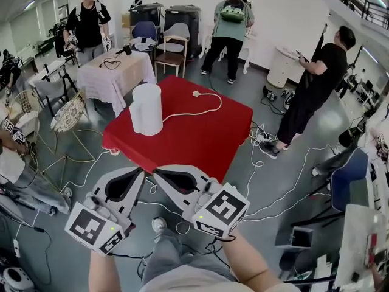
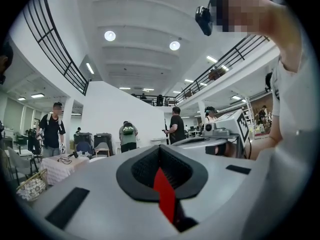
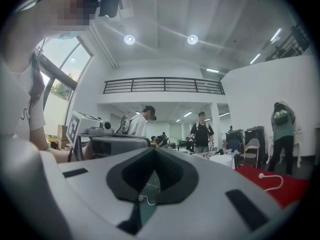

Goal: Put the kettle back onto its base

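A white cylindrical kettle [image 1: 146, 108] stands on the left part of a red-clothed table [image 1: 206, 132]. A white cord [image 1: 188, 111] runs from its foot across the cloth to a plug [image 1: 196, 93]; no separate base can be made out. Both grippers are held low in front of the person, short of the table's near edge. My left gripper [image 1: 143, 171] [image 2: 160, 146] is shut with nothing in it. My right gripper [image 1: 155, 174] [image 3: 154, 148] sits beside it, tips almost touching the left one, also shut and empty. The right gripper view shows the red table [image 3: 280, 186] and the plug [image 3: 260, 175] at its right.
Behind the red table stand a cloth-covered table [image 1: 115, 72] and a wooden chair [image 1: 171, 50]. A wicker chair [image 1: 67, 114] is at the left. Several people stand around the room. Cables and a power strip [image 1: 264, 137] lie on the grey floor to the right.
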`<state>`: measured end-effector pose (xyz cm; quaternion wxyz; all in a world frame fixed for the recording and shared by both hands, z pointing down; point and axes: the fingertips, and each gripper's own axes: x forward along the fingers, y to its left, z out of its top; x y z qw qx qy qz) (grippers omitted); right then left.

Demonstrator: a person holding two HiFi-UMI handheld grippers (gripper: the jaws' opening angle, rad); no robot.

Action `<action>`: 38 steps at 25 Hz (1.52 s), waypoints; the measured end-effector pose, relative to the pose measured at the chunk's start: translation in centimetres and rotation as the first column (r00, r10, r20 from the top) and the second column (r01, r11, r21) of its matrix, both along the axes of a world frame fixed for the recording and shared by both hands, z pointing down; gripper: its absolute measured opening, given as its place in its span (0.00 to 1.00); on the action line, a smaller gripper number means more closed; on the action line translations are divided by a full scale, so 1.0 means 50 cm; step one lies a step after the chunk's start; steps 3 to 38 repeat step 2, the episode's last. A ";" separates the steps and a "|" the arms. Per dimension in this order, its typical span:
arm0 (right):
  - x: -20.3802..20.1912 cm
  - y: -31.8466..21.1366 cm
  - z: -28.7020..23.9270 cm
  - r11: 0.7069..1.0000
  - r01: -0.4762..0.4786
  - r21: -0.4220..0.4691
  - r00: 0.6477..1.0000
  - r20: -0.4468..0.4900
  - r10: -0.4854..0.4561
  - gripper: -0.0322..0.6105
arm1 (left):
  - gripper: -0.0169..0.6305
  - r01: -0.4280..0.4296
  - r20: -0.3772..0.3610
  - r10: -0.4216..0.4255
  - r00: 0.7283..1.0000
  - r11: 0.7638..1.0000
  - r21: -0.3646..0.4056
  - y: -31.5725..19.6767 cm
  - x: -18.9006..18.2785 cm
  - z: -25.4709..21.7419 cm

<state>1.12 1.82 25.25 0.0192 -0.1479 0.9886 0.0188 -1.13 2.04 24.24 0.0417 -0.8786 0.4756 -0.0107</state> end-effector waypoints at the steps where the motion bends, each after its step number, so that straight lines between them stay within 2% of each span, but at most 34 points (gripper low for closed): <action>1: 0.002 0.004 -0.003 1.000 -0.002 -0.001 1.000 0.001 0.002 0.06 | 0.04 -0.003 -0.005 0.003 1.000 1.000 -0.002 0.004 0.001 -0.004; 38: 0.004 0.008 -0.006 1.000 -0.005 -0.001 1.000 0.003 0.005 0.06 | 0.04 -0.006 -0.010 0.006 1.000 1.000 -0.004 0.008 0.001 -0.008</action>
